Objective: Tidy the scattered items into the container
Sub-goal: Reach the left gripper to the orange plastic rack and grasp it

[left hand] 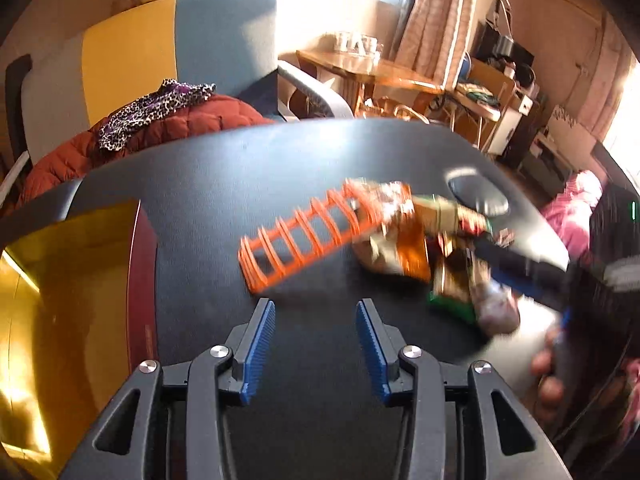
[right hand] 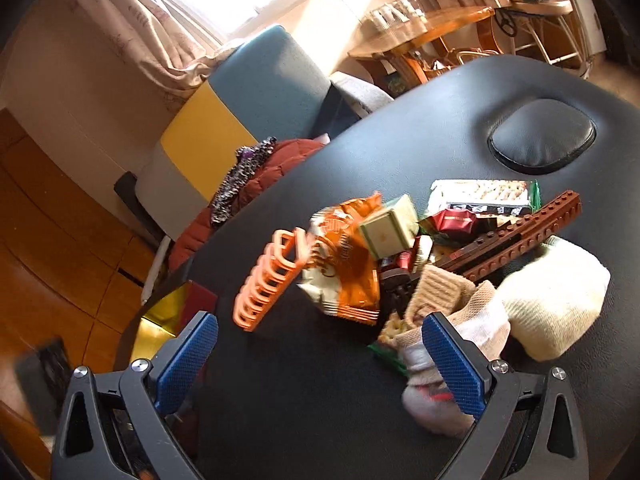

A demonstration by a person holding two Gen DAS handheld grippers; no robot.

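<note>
A large orange claw clip (left hand: 304, 236) (right hand: 272, 280) lies on the black padded table, touching a heap of scattered items. The heap holds an orange snack bag (right hand: 348, 268), a small cream box (right hand: 388, 224), a brown brick plate (right hand: 520, 232), a biscuit packet (right hand: 480, 194) and socks (right hand: 560, 304). A maroon box with a gold lining (left hand: 80, 280) (right hand: 164, 312) sits at the table's left edge. My left gripper (left hand: 316, 312) is open just short of the clip. My right gripper (right hand: 320, 328) is open in front of the heap, its right finger against a beige sock (right hand: 460, 304).
A round cushion (right hand: 540, 136) fills a hole in the table behind the heap. Beyond the far edge stands a blue and yellow chair (left hand: 180, 52) with a red jacket (left hand: 192, 120). A hand (left hand: 548, 368) shows at the right. Wooden furniture (left hand: 380, 68) lines the back.
</note>
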